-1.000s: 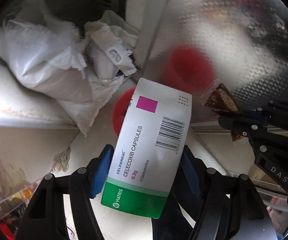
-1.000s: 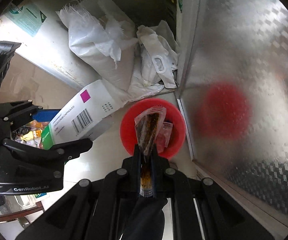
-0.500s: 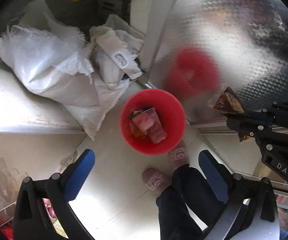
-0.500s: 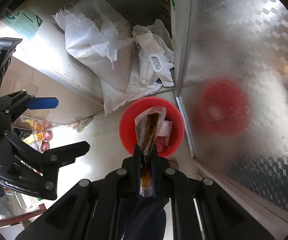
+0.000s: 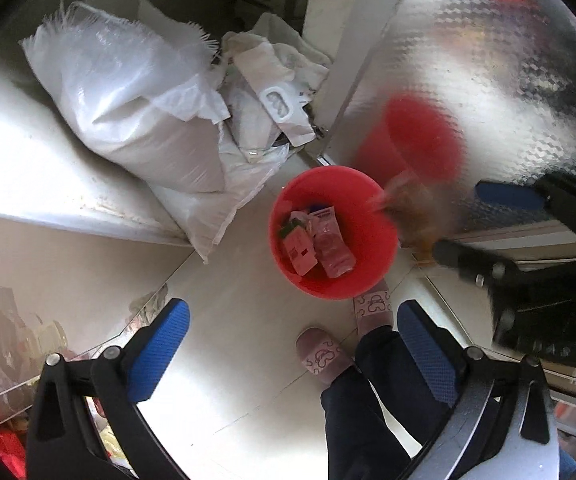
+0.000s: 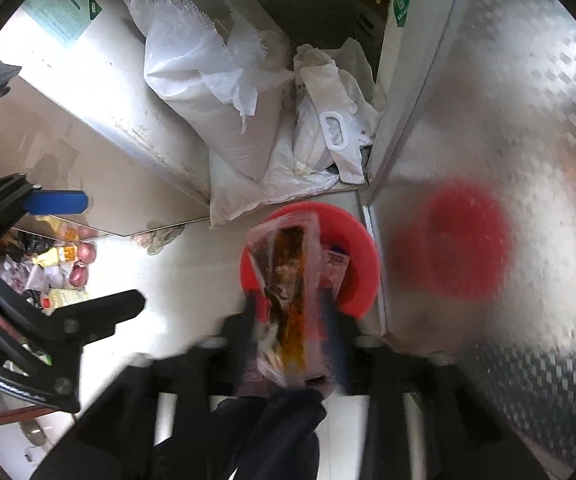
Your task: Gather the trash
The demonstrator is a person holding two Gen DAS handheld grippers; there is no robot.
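Opened since before, right claw — blurred — seemingly frees sauce packet.

My left tongs, a second ago clamped on Celebrex box, now gape wide with nothing between pads; box gone from them since half second ago. My right tongs, until now pinched tight on brown sauce packet, have parted; fingers blurred. Packet now loose between them, blurred, above red bucket. Bucket sits lower, nearer centre in left view.
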